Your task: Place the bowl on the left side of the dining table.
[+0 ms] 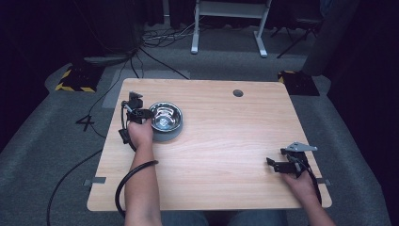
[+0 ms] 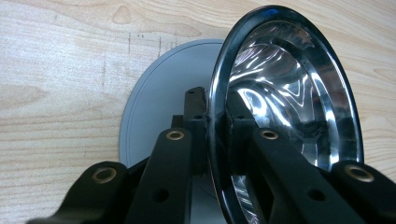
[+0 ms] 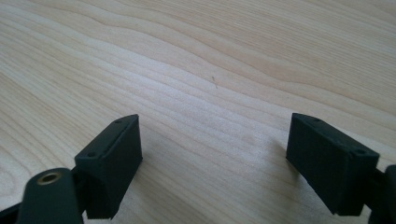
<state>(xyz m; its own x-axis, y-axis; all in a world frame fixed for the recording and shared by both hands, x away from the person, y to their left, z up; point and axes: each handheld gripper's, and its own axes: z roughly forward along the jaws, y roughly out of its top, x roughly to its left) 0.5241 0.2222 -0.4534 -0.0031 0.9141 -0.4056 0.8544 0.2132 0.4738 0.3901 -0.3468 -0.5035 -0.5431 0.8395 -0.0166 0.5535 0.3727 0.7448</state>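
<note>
Your left tool (image 2: 217, 135) pinches the rim of the shiny round metal bowl (image 1: 165, 116) to lift it off its grey round base (image 2: 154, 102), while your right tool (image 3: 212, 161) rests spread wide on the wooden bench (image 1: 226, 141).

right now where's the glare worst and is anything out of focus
Left gripper view: bright, warped reflections streak the steel bowl, and the near black jaws look soft. Right gripper view: even light, the table grain crisp, jaws slightly blurred. High view: table lit, surroundings dark.

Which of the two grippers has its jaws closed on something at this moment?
The left gripper: its jaws pinch the rim of the steel bowl, one inside and one outside. The right gripper stands with jaws wide apart over bare table.
</note>
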